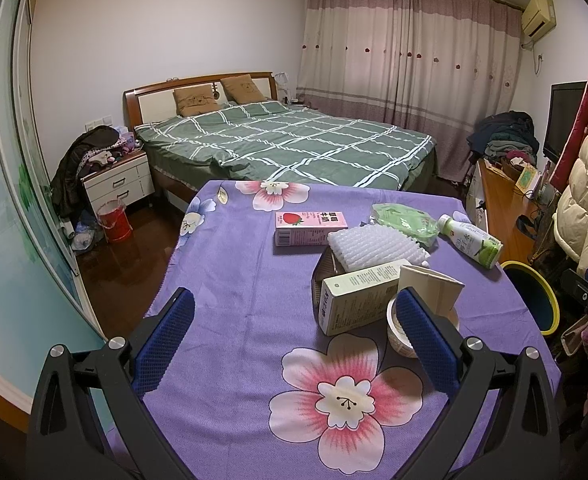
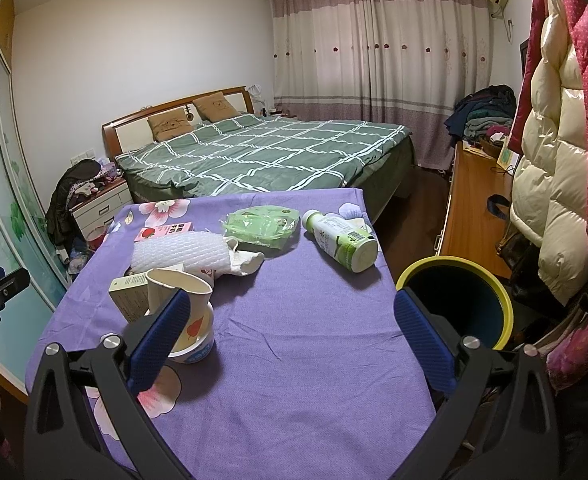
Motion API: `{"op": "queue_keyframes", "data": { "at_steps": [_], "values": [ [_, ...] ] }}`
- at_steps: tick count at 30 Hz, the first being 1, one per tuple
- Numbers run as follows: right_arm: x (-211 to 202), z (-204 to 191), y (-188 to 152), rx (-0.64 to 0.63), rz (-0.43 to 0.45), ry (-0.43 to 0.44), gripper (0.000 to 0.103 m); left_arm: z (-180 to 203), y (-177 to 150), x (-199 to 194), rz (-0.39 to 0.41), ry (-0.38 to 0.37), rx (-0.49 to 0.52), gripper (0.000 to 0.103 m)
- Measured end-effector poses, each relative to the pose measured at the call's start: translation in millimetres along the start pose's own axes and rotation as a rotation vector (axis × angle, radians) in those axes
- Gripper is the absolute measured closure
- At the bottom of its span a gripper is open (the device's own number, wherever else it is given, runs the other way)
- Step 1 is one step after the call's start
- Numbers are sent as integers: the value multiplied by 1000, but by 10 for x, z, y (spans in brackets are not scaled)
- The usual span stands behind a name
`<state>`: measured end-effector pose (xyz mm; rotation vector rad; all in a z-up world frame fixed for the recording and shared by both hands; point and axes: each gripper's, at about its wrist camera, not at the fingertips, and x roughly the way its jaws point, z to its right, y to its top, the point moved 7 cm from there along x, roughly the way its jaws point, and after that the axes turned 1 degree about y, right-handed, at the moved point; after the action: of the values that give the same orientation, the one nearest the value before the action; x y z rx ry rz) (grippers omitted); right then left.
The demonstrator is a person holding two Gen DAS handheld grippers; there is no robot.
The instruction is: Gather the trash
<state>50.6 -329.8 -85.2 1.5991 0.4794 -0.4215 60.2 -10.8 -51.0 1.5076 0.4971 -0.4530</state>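
Trash lies on a table with a purple flowered cloth (image 1: 229, 280) (image 2: 302, 320): a pink strawberry milk carton (image 1: 310, 229) (image 2: 165, 233), white foam netting (image 1: 374, 250) (image 2: 181, 256), a green plastic bag (image 1: 406, 222) (image 2: 261, 224), a green-white bottle on its side (image 1: 472, 240) (image 2: 340, 240), a pale green box (image 1: 360, 304) (image 2: 127, 294), a paper cup (image 1: 430, 286) (image 2: 177, 286) standing in a small bowl (image 2: 197, 350). A yellow-rimmed bin (image 1: 534, 300) (image 2: 458, 300) stands off the table's right edge. My left gripper (image 1: 294, 328) is open above the cloth. My right gripper (image 2: 294, 332) is open and empty.
A bed with a green checked quilt (image 1: 285, 144) stands behind the table. A nightstand (image 1: 119, 180) and a red bucket (image 1: 113, 222) are at the left. A wooden desk (image 2: 478, 208) and hanging coats (image 2: 550, 160) are at the right.
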Motion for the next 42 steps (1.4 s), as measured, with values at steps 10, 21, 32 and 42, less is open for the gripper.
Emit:
{"op": "queue_keyframes", "data": {
  "at_steps": [10, 21, 32, 42],
  "values": [
    [-2, 5, 0, 1, -1, 0, 6, -5, 0, -3, -1, 1, 0, 4],
    [80, 25, -36, 11, -13, -2, 6, 51, -45, 76, -14, -4, 4, 4],
    [586, -4, 338, -23, -24, 40, 6, -141, 261, 483, 22, 44, -12, 4],
    [2167, -361, 614, -32, -248, 166, 33, -394, 515, 967, -3, 107, -25, 4]
  ]
}}
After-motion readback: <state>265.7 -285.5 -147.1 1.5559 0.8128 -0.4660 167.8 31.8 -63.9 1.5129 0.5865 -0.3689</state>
